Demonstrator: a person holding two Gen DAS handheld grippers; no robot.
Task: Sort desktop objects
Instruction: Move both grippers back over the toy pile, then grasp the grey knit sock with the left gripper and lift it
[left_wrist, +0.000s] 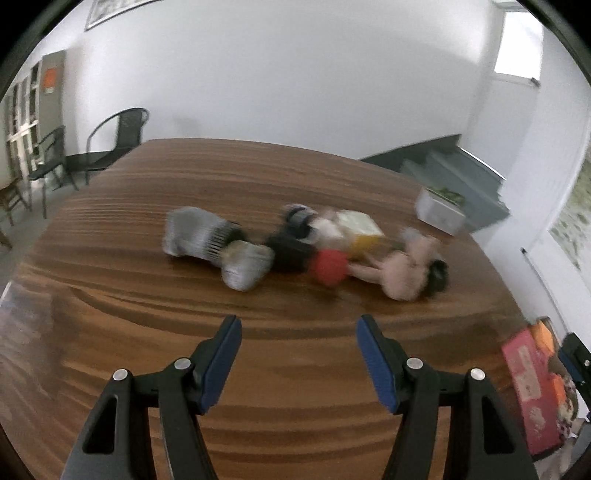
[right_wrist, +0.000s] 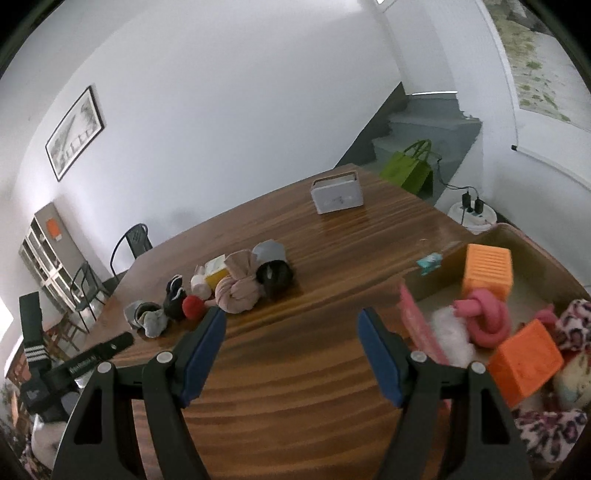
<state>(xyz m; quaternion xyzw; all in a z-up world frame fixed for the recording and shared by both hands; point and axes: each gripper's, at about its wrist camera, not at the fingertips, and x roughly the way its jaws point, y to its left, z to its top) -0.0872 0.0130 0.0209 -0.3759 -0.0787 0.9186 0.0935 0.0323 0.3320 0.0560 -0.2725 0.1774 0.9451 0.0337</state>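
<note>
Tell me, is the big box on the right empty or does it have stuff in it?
It has stuff in it. The box holds two orange blocks, a knotted pink rope and spotted fluffy cloth, and there is room left.

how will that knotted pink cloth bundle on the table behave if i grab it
The knotted pink cloth bundle looks soft, so it should squash between the fingers. Being fabric, it is probably light. Its rounded knot might roll slightly if pushed, and it would nudge the red ball close beside it.
</note>
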